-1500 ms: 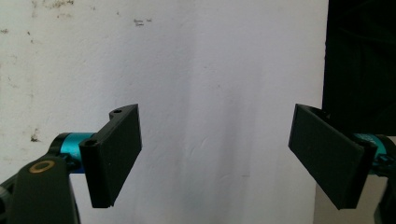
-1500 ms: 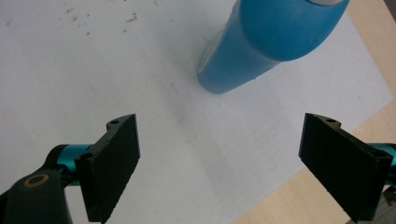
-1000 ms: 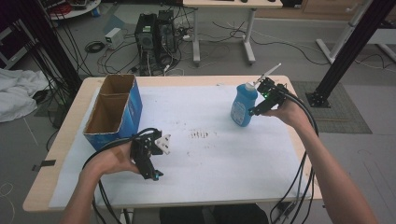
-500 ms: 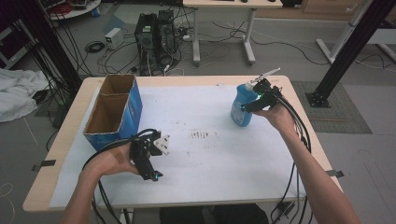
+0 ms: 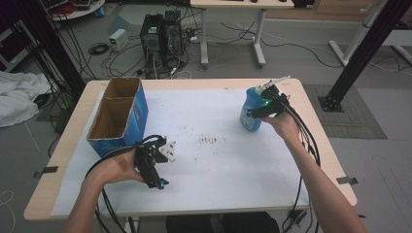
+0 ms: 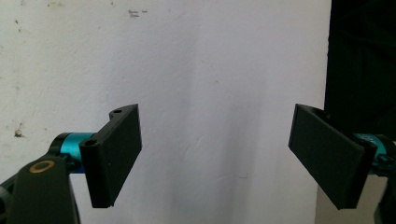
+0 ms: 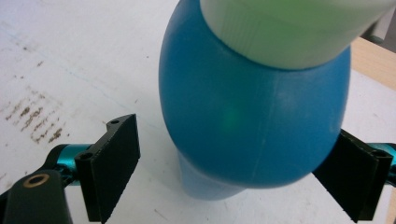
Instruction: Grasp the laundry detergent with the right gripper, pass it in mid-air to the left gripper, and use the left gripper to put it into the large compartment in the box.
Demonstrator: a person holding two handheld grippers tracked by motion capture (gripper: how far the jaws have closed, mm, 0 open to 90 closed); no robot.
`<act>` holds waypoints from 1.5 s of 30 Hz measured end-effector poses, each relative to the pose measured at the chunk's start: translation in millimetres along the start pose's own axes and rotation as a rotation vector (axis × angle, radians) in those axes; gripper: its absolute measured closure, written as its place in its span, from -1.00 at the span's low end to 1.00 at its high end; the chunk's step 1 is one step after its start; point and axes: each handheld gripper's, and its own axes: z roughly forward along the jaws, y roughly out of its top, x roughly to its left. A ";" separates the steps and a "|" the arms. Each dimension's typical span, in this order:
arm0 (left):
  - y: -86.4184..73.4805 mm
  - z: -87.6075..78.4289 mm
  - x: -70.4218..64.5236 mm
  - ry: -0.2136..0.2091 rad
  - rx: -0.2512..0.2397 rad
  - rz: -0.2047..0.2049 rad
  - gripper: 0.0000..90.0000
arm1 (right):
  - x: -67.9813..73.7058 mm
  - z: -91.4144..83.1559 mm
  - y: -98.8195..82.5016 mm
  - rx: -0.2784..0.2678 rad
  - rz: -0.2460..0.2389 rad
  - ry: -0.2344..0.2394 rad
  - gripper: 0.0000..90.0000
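A blue bottle with a pale cap stands upright at the table's right back. My right gripper reaches it from the right. In the right gripper view the bottle sits between the jaws of that gripper, which is open: the left jaw stands clear of the bottle and the right jaw lies at its side. My left gripper is held low near the front left, open. Its jaws hold nothing above the white paper.
A blue cardboard box, open at the top, stands at the left back of the wooden table. White paper covers most of the top, with dark smudges near the middle. Cables trail from both grippers over the front edge.
My right gripper has shifted a little left, closer around the blue bottle. The bottle stays in place. My left gripper has barely moved.
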 end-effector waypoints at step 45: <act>-7.9 4.6 -0.8 -0.005 0.005 -0.010 -0.62 | -0.8 24.0 -10.9 -0.123 0.115 0.042 -0.43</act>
